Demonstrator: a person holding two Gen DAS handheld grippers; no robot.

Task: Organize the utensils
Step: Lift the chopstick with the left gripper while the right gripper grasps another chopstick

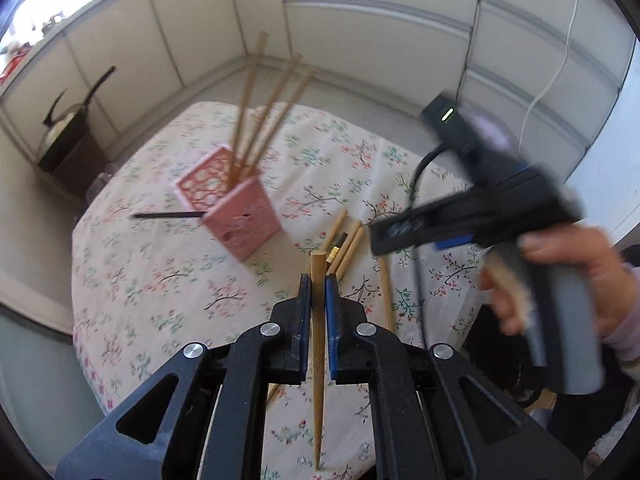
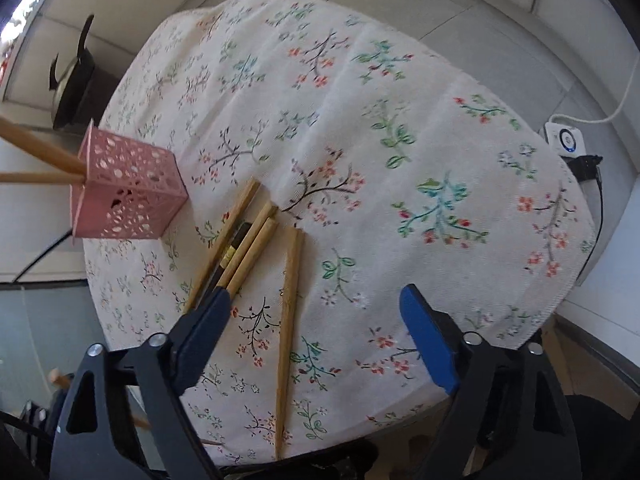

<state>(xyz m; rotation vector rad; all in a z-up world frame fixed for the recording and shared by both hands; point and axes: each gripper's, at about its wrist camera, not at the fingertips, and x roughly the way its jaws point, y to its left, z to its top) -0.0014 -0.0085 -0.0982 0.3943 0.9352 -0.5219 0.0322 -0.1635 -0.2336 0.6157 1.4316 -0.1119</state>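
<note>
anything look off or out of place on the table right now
One dark chopstick lies alone on the tablecloth beside the pink holder, apart from the loose wooden chopsticks. Those lie scattered, and another dark one sits among them.

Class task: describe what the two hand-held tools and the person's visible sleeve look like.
Left tool: black angular plastic arms, silver rivets, blue pads. Right tool: same black arms, rivets, blue pads; the left view shows its grey handle, black cable and green light. The sleeve is pale lilac.

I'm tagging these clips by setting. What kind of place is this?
Probably a home dining corner: a round table under a floral tablecloth, a pink perforated utensil holder with wooden chopsticks, and a kettle on a side stand.
</note>
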